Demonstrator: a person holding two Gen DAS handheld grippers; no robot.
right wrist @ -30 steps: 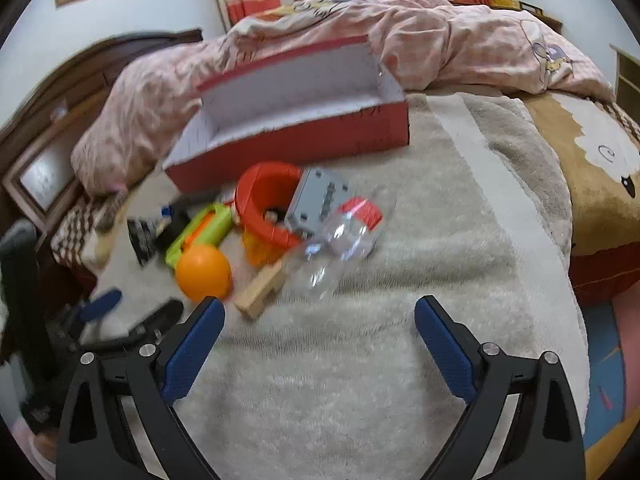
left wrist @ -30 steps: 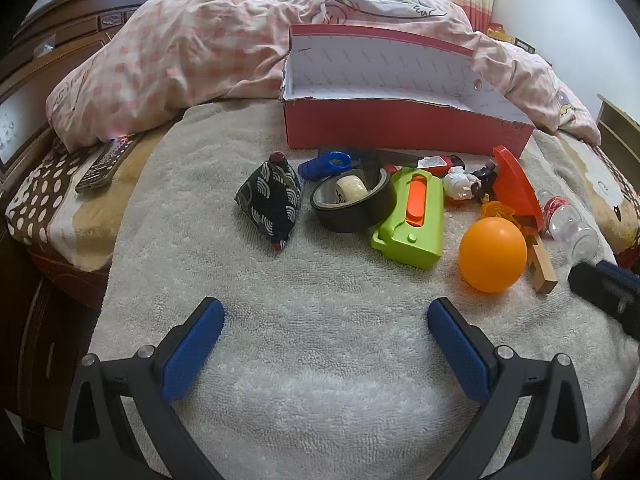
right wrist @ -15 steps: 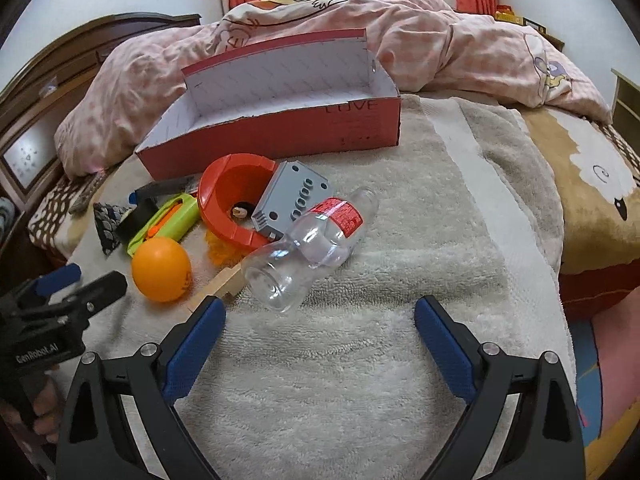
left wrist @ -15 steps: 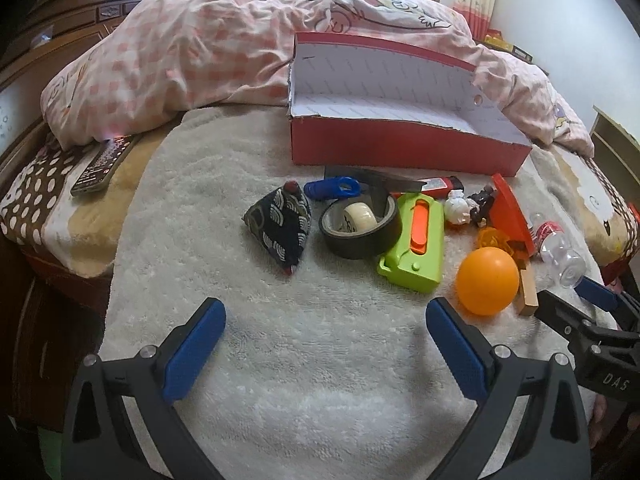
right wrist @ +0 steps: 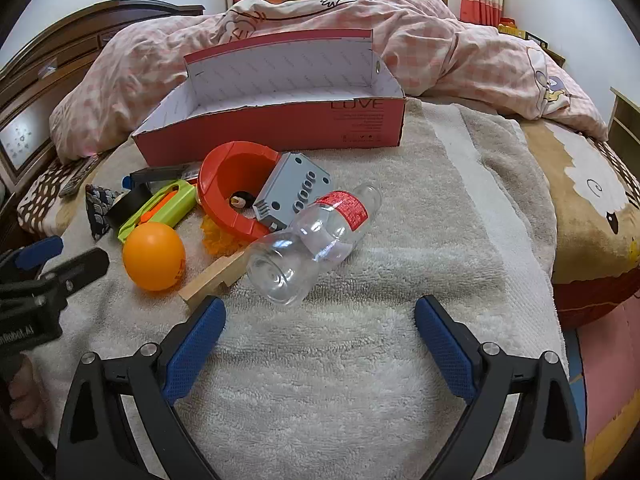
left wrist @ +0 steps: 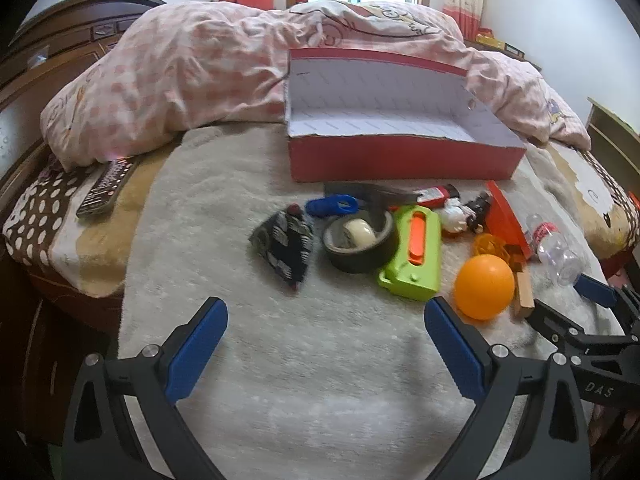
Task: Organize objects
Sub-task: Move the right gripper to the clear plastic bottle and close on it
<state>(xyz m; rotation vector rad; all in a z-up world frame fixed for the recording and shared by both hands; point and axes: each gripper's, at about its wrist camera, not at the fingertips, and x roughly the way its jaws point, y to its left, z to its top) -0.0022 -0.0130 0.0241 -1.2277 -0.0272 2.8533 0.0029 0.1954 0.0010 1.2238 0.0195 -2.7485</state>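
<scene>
An open red box with a white inside stands on a towel on the bed. In front of it lies a pile: black patterned pouch, black tape roll, green cutter, orange ball, clear bottle, red curved toy, wooden block. My left gripper is open and empty, short of the pouch and tape. My right gripper is open and empty, just short of the bottle.
A remote control lies at the left on the dotted sheet. A pink quilt is heaped behind the box. The bed edge drops off at the right. The right gripper shows in the left wrist view.
Both grippers have pulled back and risen a little; the pile sits farther ahead in both views. The right view has swung to face the bottle. No object has moved.
</scene>
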